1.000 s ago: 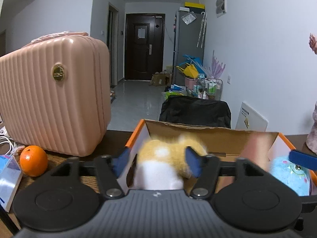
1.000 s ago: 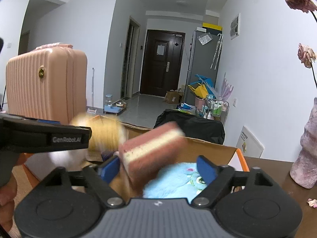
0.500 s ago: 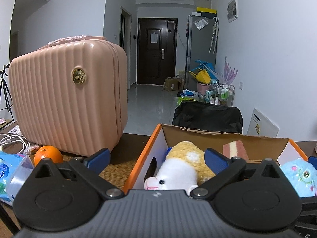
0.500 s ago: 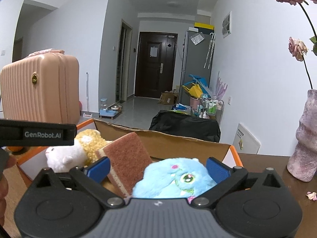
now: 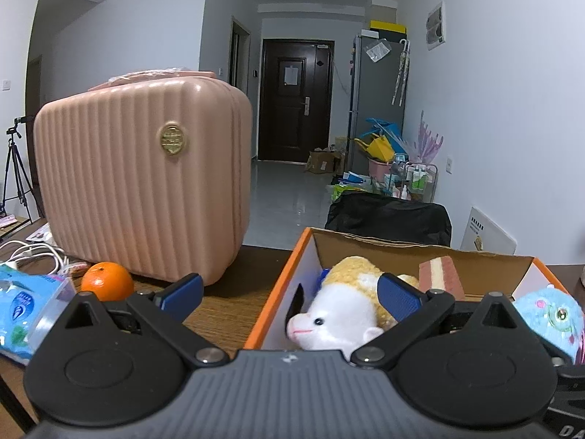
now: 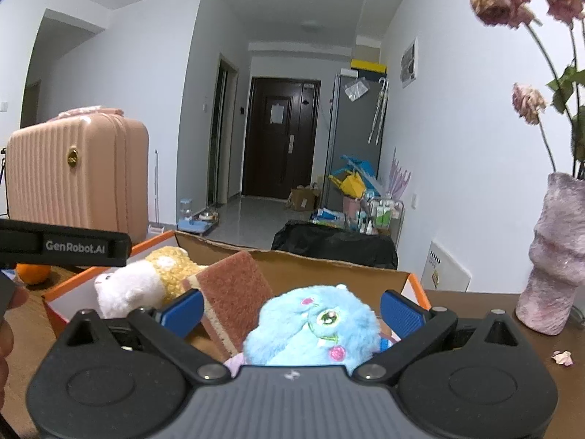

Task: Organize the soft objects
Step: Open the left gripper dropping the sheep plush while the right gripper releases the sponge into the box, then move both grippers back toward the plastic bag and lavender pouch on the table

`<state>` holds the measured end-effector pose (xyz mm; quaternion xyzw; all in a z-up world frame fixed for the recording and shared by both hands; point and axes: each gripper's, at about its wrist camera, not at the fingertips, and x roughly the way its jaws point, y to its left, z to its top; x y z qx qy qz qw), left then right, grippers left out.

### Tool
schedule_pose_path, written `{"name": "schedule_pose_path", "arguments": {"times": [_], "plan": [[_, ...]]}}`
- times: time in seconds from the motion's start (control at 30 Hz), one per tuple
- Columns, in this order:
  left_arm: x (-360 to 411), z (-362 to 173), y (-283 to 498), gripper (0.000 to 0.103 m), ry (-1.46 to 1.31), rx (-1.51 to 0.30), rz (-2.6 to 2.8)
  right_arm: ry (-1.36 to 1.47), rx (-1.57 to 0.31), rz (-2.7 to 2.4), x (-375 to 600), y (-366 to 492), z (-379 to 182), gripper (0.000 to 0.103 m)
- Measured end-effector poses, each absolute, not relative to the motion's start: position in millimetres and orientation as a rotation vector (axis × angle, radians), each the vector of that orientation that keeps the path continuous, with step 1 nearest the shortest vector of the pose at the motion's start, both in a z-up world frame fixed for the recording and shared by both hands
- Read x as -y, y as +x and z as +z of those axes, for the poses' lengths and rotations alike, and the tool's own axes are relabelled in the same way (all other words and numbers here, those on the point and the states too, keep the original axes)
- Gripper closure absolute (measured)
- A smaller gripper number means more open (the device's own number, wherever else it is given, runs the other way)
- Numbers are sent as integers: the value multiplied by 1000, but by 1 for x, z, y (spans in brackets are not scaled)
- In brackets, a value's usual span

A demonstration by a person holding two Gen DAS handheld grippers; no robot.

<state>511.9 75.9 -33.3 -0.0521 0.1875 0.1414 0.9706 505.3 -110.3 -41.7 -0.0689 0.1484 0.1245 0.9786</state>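
Note:
An orange-rimmed cardboard box [image 5: 278, 296] [image 6: 415, 281] sits on the wooden table. Inside lie a white and yellow plush sheep [image 5: 340, 311] [image 6: 139, 285], a brown sponge [image 5: 440, 274] [image 6: 234, 292] leaning upright, and a fluffy blue plush [image 5: 548, 314] [image 6: 314, 329]. My left gripper [image 5: 289, 294] is open over the box's left wall, with nothing pressed between its blue pads. My right gripper [image 6: 290, 309] is open too, its pads standing apart on either side of the blue plush and sponge without touching them.
A pink ribbed suitcase [image 5: 142, 186] [image 6: 76, 179] stands left of the box, with an orange [image 5: 107, 285] and a blue packet [image 5: 22, 311] in front. A pink vase [image 6: 555, 259] of dried roses stands at the right. A hand [image 6: 7, 322] holds the left gripper's body.
Both grippers opened wide. The sheep and the sponge left the jaws and now rest in the box. Both grippers drew back a little from the box.

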Motion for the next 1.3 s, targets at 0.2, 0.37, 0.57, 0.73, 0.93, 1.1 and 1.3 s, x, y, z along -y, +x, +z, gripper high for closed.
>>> {"name": "schedule_pose_path", "arguments": {"times": [0.2,0.37,0.57,0.73,0.93,1.1,1.3], "plan": [[-83,-36,493,0,-112,-380,299,-124,-250,262,120,476,-40,0],[-87,-36,472,0,-118,-379,306,-123,-223,270,124,452,-39,0],[-90,-39,443,0,-115,-386,311,-130,-219,268,128,424,-42,0],[-91,-40,419,0,-119,-399,310,-136,-230,268,134,402,-45,0],[-89,-45,393,0,-112,-429,292,-148,-251,274,139,375,-49,0],[-82,-48,372,0,-102,-450,272,-156,-272,278,144,356,-51,0],[-76,-50,349,0,-96,-461,255,-162,-300,289,150,336,-54,0]]}}
